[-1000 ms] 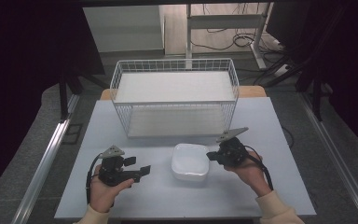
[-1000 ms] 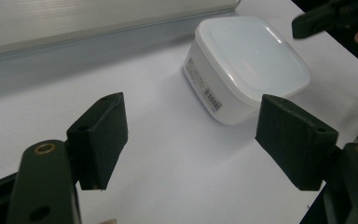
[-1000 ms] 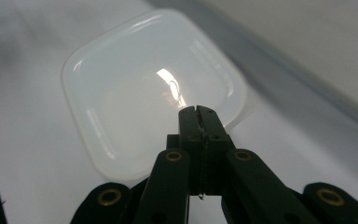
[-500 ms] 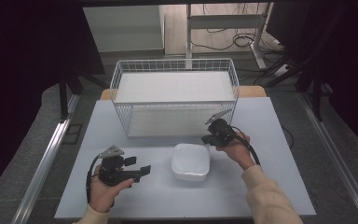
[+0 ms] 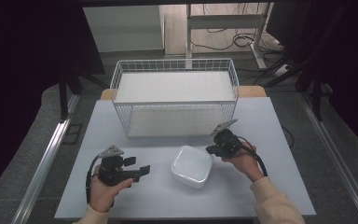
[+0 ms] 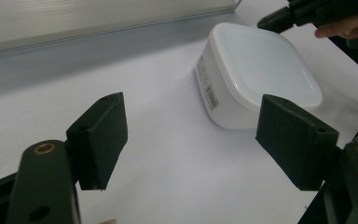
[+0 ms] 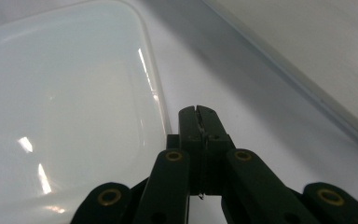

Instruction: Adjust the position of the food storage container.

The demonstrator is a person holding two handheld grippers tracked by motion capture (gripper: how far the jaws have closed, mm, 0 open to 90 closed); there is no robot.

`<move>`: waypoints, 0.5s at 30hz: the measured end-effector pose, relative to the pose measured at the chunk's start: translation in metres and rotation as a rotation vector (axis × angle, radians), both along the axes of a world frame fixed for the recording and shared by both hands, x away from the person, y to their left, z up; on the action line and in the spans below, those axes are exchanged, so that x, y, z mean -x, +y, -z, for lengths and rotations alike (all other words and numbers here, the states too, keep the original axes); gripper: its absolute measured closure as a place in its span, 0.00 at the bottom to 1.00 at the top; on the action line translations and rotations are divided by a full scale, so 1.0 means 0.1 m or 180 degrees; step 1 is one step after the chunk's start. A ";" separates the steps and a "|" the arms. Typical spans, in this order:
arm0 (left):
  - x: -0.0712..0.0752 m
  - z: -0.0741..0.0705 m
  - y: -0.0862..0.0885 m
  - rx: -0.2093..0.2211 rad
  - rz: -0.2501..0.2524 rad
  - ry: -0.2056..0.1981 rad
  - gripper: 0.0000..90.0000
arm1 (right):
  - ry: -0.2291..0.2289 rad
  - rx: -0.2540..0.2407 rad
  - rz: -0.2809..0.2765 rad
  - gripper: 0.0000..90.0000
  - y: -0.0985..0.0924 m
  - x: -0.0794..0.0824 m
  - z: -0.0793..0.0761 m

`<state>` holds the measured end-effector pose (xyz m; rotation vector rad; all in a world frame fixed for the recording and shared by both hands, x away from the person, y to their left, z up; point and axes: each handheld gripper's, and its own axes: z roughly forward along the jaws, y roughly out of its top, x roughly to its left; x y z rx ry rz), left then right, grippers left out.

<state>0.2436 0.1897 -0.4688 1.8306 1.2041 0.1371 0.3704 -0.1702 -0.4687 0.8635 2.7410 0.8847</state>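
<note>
High view, container [image 5: 191, 165] left of right tool [image 5: 210, 150]

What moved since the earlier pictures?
The right claw, shut and holding nothing, swung away toward the basket, then came back down beside the white box. The left claw stayed open in place. Box and basket did not move.

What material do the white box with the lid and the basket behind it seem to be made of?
White box: probably plastic, smooth and glossy; its lid shows bright reflections and rounded moulded corners. Basket: looks like metal wire with a white coating; its walls are a thin open grid.
</note>
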 end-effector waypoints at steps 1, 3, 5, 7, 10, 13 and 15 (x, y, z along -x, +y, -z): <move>0.00 0.00 0.00 0.0000 0.0000 -0.0001 0.27 | -0.0016 0.0007 0.0005 1.00 -0.01 0.04 0.00; 0.00 0.00 0.00 0.0000 0.0000 -0.0002 0.27 | -0.0018 -0.0006 0.0008 1.00 -0.04 0.12 0.00; 0.00 0.00 0.00 0.0000 0.0003 -0.0001 0.27 | -0.0023 -0.0047 0.0009 1.00 -0.07 0.22 0.01; 0.00 0.00 -0.01 -0.0005 0.0008 -0.0007 0.27 | -0.0017 -0.0065 0.0008 1.00 -0.07 0.25 0.01; 0.00 0.02 -0.01 -0.0012 0.0013 0.0012 0.27 | 0.0003 -0.0094 -0.0008 1.00 -0.08 0.34 0.02; 0.00 0.02 0.00 -0.0010 0.0000 0.0015 0.27 | 0.0022 -0.0154 -0.0013 1.00 -0.09 0.41 0.04; -0.01 0.01 0.00 -0.0006 -0.0007 0.0011 0.27 | 0.0042 -0.0176 0.0000 1.00 -0.09 0.43 0.04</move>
